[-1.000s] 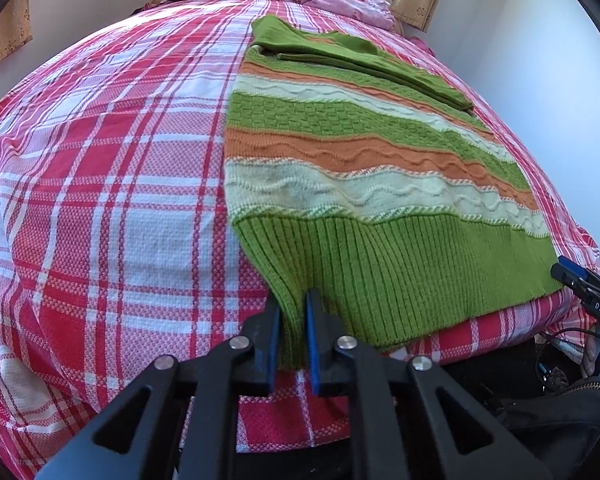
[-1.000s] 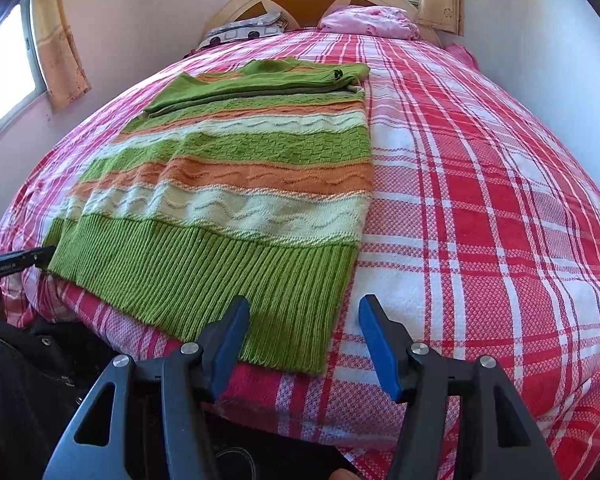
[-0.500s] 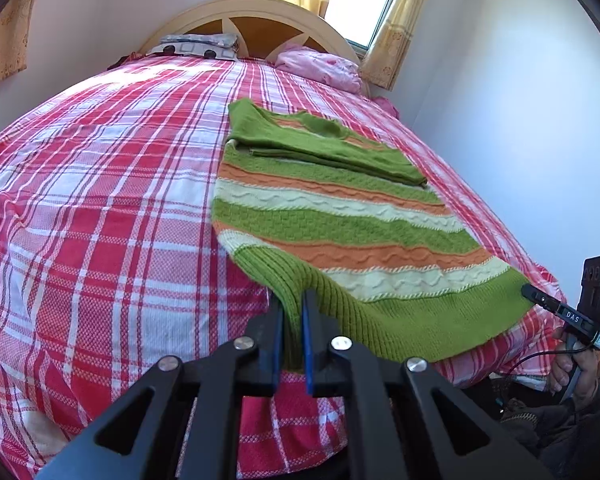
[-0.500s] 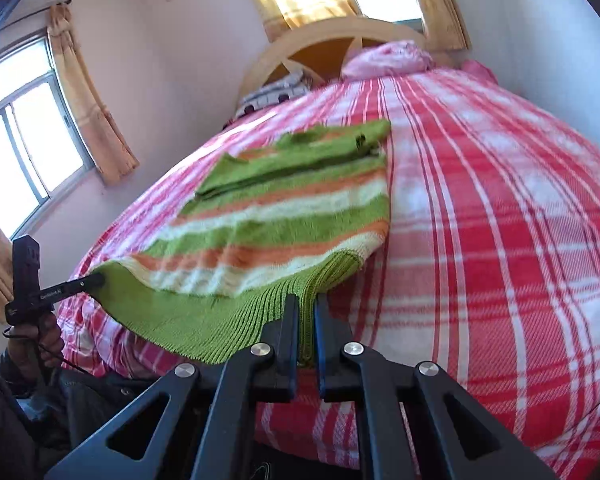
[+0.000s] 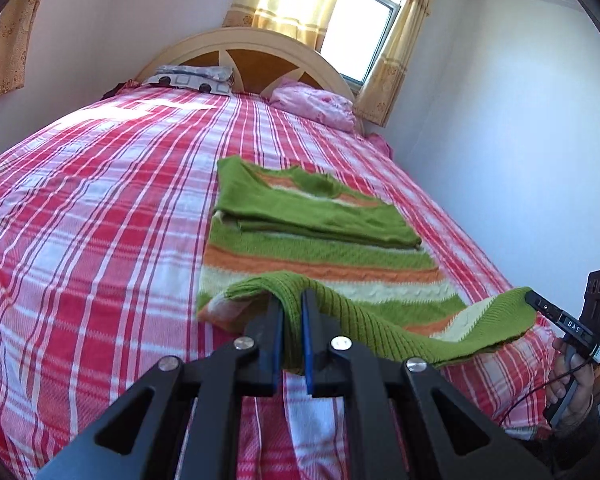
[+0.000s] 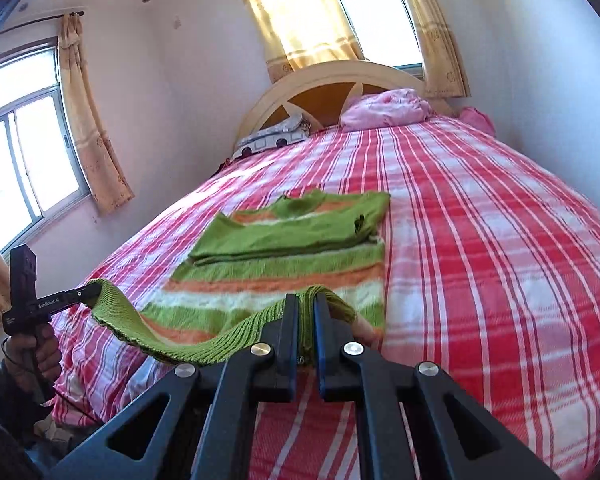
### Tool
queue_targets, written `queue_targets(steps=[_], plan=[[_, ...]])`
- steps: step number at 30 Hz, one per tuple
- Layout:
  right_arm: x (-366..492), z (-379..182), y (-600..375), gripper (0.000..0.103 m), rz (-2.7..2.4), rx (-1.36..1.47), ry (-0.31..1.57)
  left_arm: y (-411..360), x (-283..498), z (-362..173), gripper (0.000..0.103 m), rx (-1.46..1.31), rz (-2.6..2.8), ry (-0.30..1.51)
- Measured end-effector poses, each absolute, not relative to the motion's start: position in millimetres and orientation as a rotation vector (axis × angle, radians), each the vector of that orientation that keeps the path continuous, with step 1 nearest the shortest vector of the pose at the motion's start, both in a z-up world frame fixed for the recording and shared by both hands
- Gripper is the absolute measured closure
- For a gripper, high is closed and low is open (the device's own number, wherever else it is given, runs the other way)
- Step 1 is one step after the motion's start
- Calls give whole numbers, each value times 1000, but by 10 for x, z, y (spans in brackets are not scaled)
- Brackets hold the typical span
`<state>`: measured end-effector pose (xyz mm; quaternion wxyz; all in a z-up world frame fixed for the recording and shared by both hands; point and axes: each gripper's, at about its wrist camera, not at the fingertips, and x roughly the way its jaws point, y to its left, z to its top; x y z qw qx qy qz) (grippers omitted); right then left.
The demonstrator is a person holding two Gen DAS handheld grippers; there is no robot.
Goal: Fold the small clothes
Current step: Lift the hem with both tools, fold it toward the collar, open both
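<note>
**Hem lifted at both corners, fold toward the collar pending**

Left to right: the left gripper (image 5: 291, 312) was clamped tight on the left hem corner of the sweater (image 5: 312, 236), ribbed green knit bunched between its blue pads. The right gripper (image 6: 306, 312) was clamped the same way on the right hem corner. The hem hung slack between the two, raised off the bed (image 5: 99, 208), sagging in the middle.

The rest of the sweater lay flat on the red plaid cover, stretching straight away from both sets of jaws toward the headboard (image 5: 255, 44). Long axis ran hem-to-collar, i.e. along the pointing direction of both grippers. Sleeves were already folded across the chest, near the collar end. Both hands looked about equally near their corners; neither led.

Judgement: next move is prob. carrying the hem fwd over the body toward the collar, so the key relation is that the collar lay dead ahead, well apart from the jaws. Risk: uneven travel would skew the fold.

Writing: "DAS" read on the right gripper's side in the left view; "GenRobot.AI" on the left gripper's side in the right view.
</note>
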<state>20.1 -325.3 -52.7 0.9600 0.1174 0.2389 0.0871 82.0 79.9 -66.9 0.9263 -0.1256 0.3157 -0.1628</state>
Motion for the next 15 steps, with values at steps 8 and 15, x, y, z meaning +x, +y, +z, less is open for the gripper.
queue_targets(steps=[8, 15], plan=[[704, -198, -3314, 99, 171, 226, 428, 772, 1217, -427, 94, -264, -331, 593], [1144, -81, -3351, 99, 164, 213, 429, 783, 1611, -359, 94, -298, -319, 580]])
